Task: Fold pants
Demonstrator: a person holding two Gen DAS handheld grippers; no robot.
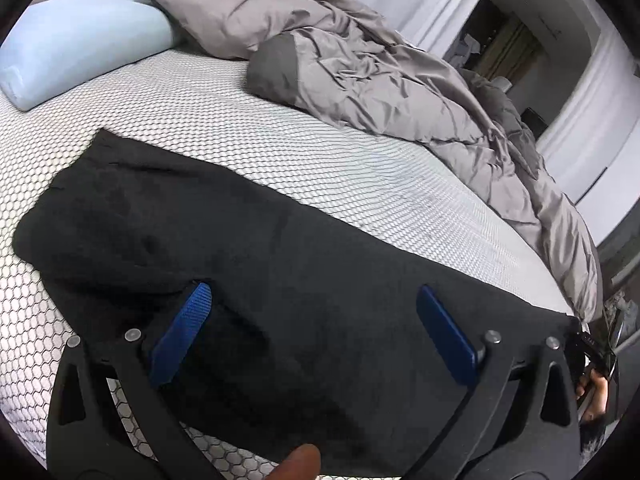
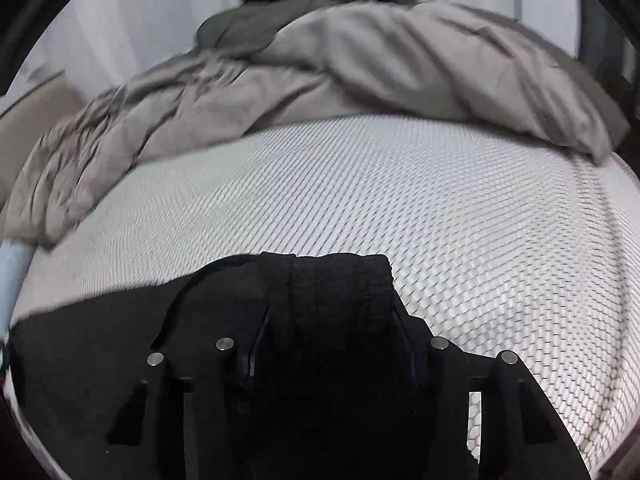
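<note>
Broadly, by size:
Mattress (image 1: 248, 120): white cover with a dark honeycomb pattern; it carries everything else.
Duvet (image 1: 400, 80): grey, crumpled, heaped along the mattress's far edge; the right wrist view shows it (image 2: 360, 64) blurred.
Black pants (image 1: 240, 248): lying flat in a long band across the near part of the mattress, well apart from the duvet. In the right wrist view one end (image 2: 328, 292) is bunched and raised off the mattress.
Pillow (image 1: 80, 36): pale blue, at the mattress's far left corner, beside the duvet.
Left gripper (image 1: 312, 304): blue fingers (image 1: 180, 332) spread wide apart, poised over the pants with the black cloth showing between them; whether they touch it I cannot tell.
Right gripper (image 2: 328, 320): fingers drawn in and clamped on the bunched end of the pants, cloth draped over the tips.
</note>
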